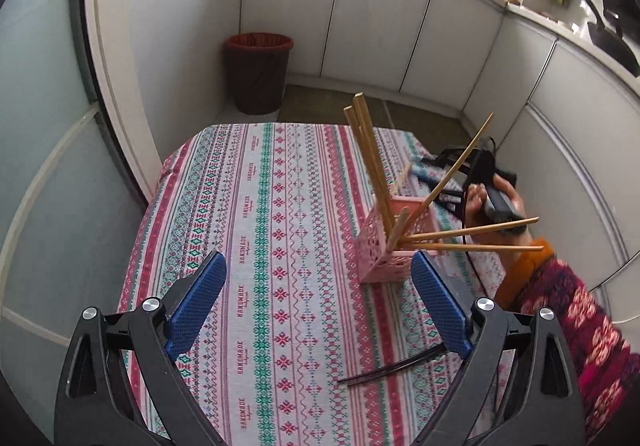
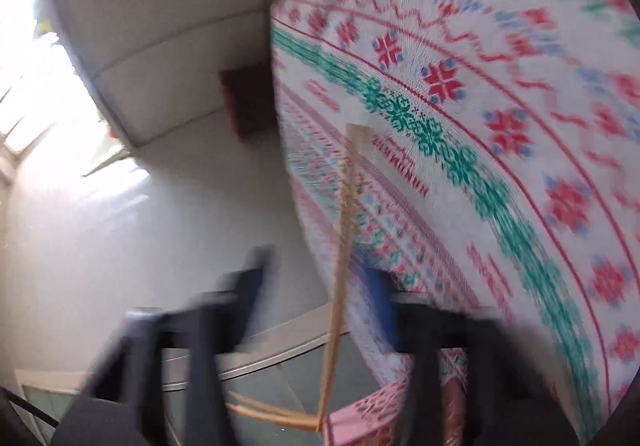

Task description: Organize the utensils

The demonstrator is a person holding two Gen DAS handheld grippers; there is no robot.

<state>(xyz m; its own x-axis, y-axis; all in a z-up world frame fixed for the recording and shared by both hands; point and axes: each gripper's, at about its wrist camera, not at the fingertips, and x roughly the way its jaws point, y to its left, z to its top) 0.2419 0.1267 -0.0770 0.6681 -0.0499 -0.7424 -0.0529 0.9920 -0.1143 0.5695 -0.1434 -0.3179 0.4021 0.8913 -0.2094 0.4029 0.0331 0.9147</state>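
A pink perforated holder (image 1: pixel 390 242) stands on the patterned tablecloth (image 1: pixel 260 206) with several wooden chopsticks (image 1: pixel 370 150) leaning out of it. A pair of dark chopsticks (image 1: pixel 394 366) lies on the cloth near my left gripper's right finger. My left gripper (image 1: pixel 320 306) is open and empty, in front of the holder. My right gripper (image 1: pixel 420 172) is behind the holder in a hand. In the blurred right wrist view my right gripper (image 2: pixel 316 310) is open, with a wooden chopstick (image 2: pixel 344 238) running between its fingers and the pink holder (image 2: pixel 368 418) at the bottom edge.
A dark red waste bin (image 1: pixel 258 72) stands on the floor beyond the table's far edge. White cabinets (image 1: pixel 380 30) run along the back and right under a cluttered counter. A sleeved arm (image 1: pixel 576 318) reaches in from the right.
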